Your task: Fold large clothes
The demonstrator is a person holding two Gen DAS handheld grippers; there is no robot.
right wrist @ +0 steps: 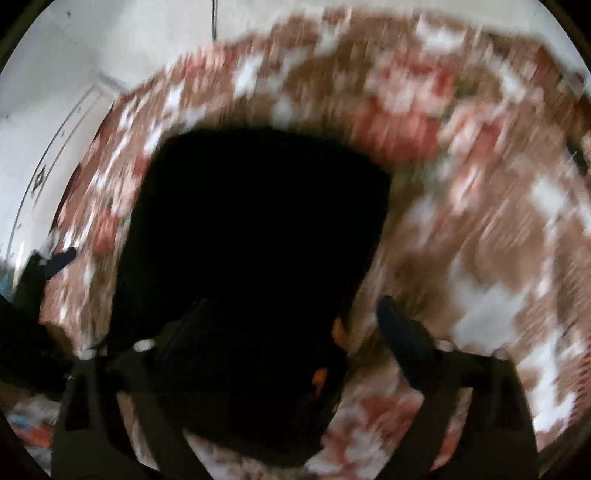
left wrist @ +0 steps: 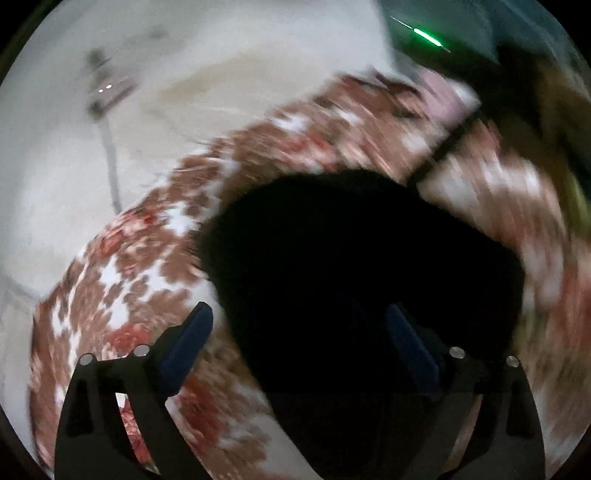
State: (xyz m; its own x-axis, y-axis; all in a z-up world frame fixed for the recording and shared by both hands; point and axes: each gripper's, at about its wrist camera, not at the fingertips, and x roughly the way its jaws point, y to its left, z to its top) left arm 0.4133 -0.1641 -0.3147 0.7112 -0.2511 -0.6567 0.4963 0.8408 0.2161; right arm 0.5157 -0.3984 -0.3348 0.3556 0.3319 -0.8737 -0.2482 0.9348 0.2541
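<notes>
A black garment [left wrist: 351, 258] lies bunched on a brown, red and white floral bedspread [left wrist: 140, 266]; both views are blurred. My left gripper [left wrist: 299, 328] is open, its blue pads [left wrist: 188, 339] standing wide apart over the garment's near part, not pressing on it. In the right wrist view the same black garment [right wrist: 258, 221] fills the middle, with small orange marks [right wrist: 319, 376] at its near edge. My right gripper [right wrist: 291, 317] is open too; its left finger is lost against the black cloth and its right finger [right wrist: 399, 332] is over the bedspread [right wrist: 461, 221].
A pale floor [left wrist: 55, 184] with a thin grey stand [left wrist: 107, 147] lies beyond the bed's left edge. A dark seam [left wrist: 443, 147] crosses the floral surface at the upper right, near a pink item [left wrist: 443, 96] and a green light [left wrist: 424, 35]. A white panel [right wrist: 55, 129] stands at the left.
</notes>
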